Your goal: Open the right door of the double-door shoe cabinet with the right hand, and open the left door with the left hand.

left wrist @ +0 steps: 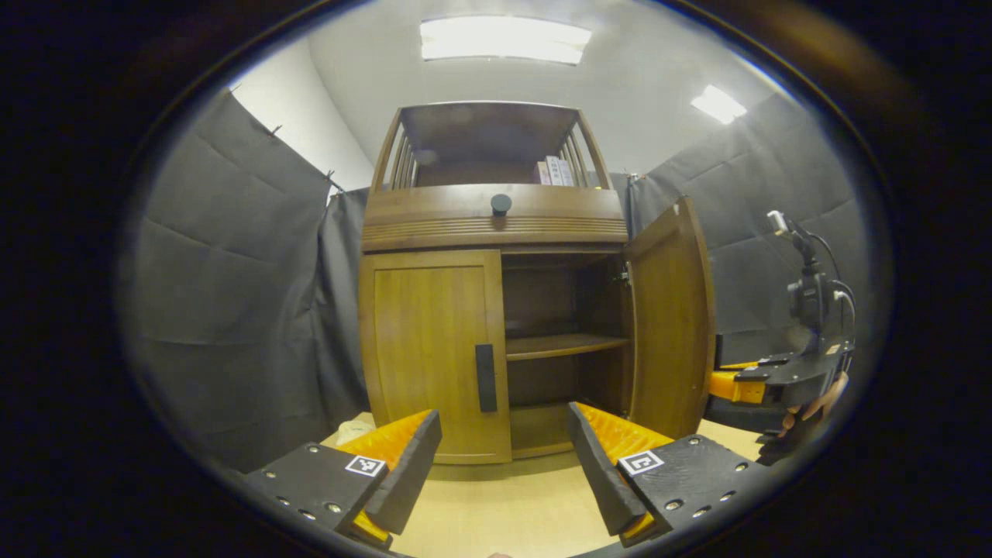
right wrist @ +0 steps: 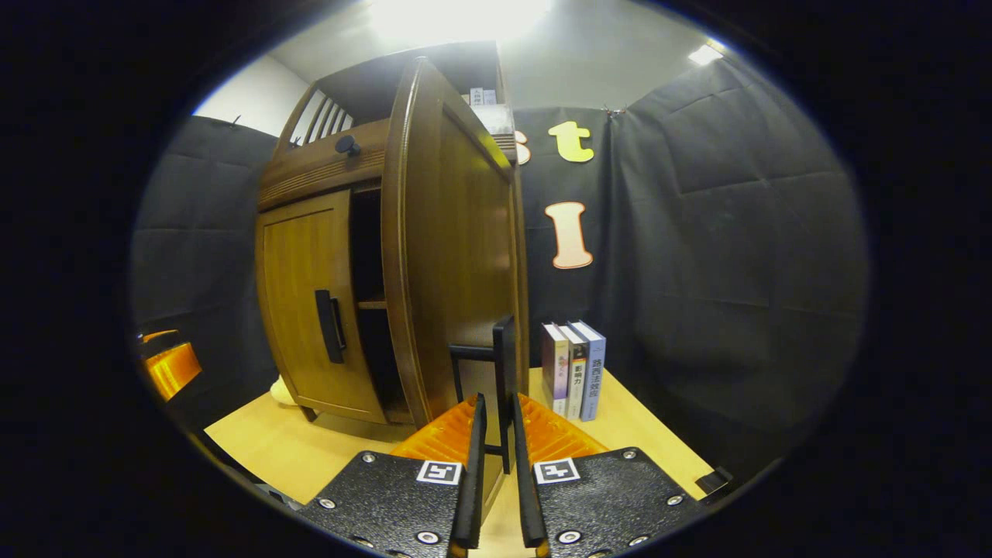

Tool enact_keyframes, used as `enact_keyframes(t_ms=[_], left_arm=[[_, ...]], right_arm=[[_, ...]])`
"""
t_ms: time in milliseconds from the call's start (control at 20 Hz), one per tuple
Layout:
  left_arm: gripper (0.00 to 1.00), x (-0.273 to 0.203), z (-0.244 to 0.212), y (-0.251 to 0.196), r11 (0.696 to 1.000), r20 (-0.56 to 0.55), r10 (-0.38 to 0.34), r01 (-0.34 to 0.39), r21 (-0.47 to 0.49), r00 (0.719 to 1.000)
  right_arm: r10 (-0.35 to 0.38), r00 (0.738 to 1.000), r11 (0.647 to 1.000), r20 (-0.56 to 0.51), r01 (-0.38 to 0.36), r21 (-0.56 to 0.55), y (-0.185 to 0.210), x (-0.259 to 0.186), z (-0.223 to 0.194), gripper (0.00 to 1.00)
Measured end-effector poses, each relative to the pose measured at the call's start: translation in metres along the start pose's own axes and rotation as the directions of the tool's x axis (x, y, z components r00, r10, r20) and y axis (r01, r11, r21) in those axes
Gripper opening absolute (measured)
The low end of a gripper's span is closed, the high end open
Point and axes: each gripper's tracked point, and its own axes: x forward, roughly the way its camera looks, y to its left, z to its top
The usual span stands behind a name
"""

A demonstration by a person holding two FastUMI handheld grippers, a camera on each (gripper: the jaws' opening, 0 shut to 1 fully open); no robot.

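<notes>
The wooden shoe cabinet [left wrist: 496, 225] stands on a light table. Its left door [left wrist: 430, 349] is closed, with a black vertical handle [left wrist: 485, 377] at its inner edge. My left gripper [left wrist: 504, 422] is open, low in front of that handle and short of touching it. The right door [left wrist: 673, 325] is swung wide open. In the right gripper view, my right gripper [right wrist: 498, 457] is shut on the right door's black handle [right wrist: 504, 372], with the door [right wrist: 457, 256] edge-on before it. The right gripper [left wrist: 736, 385] and the hand holding it also show just past the open door.
An inner shelf [left wrist: 562, 345] is exposed behind the open door. Three books [right wrist: 573, 372] stand upright on the table [right wrist: 310, 449] right of the cabinet. A black knob [left wrist: 501, 204] sits on the drawer above the doors. A pale object [left wrist: 353, 428] lies at the cabinet's left foot.
</notes>
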Motion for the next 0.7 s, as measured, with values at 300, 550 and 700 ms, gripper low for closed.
enact_keyframes(t_ms=[300,550,700], left_arm=[[0.93,0.001,-0.003,0.0,1.0,-0.021,-0.004,0.004,-0.012,1.0],[0.93,0.003,-0.004,-0.001,1.0,-0.027,-0.013,0.013,-0.001,1.0],[0.93,0.004,-0.005,-0.001,1.0,-0.031,-0.021,0.021,0.0,0.999]], right_arm=[[-0.065,0.998,0.997,0.007,0.065,0.034,-0.027,-0.012,-0.004,0.06],[-0.121,0.993,0.992,0.009,0.12,0.025,-0.053,-0.019,-0.009,0.13],[-0.168,0.986,0.985,0.007,0.168,0.041,-0.071,-0.023,-0.01,0.24]])
